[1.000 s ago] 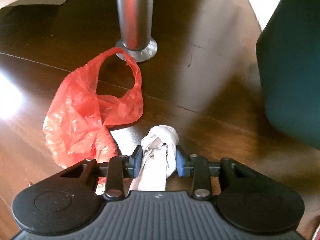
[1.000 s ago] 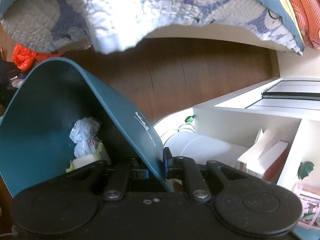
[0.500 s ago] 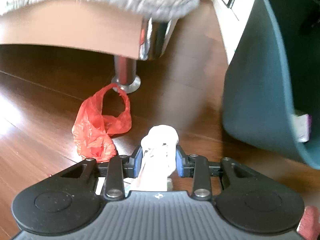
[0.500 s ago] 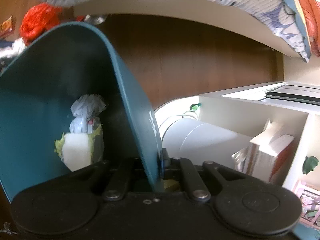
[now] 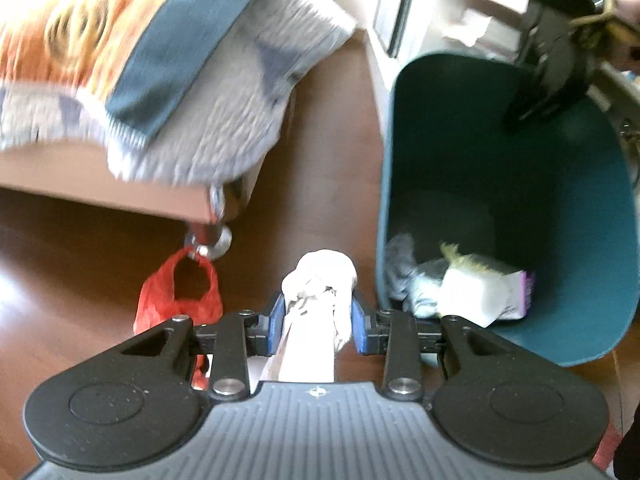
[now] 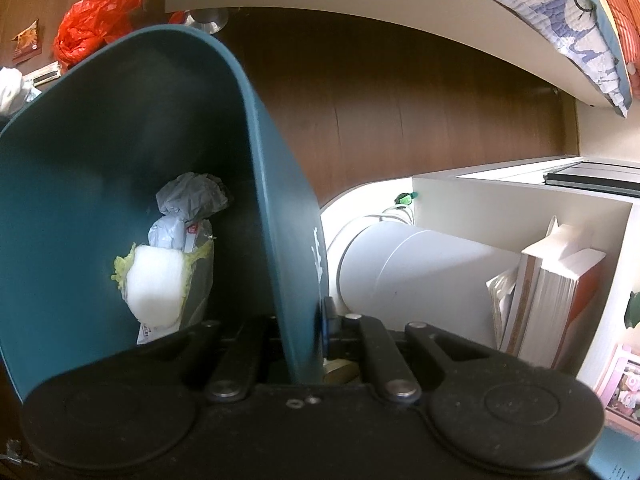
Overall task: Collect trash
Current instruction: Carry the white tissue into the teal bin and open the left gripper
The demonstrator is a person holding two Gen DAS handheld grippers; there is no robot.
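Observation:
My left gripper [image 5: 318, 322] is shut on a crumpled white tissue [image 5: 320, 276], held above the wooden floor just left of the teal trash bin [image 5: 576, 208]. The bin is tilted and holds crumpled grey paper [image 5: 400, 264] and a white packet [image 5: 476, 292]. My right gripper [image 6: 308, 328] is shut on the bin's rim [image 6: 296, 280]; it also shows in the left wrist view [image 5: 544, 92] at the bin's far edge. A red plastic bag [image 5: 176, 296] lies on the floor by a metal bed leg [image 5: 210, 236].
A bed with a quilt [image 5: 168, 60] overhangs at the left. A white shelf [image 6: 520, 200] with books [image 6: 560, 300] and a white cylinder [image 6: 412, 276] stands right of the bin. A snack wrapper [image 6: 26, 42] lies on the floor near the red bag [image 6: 96, 20].
My left gripper has risen with the tissue and swung right toward the bin, whose inside now shows. The right gripper has kept its hold on the rim while the bin tilted.

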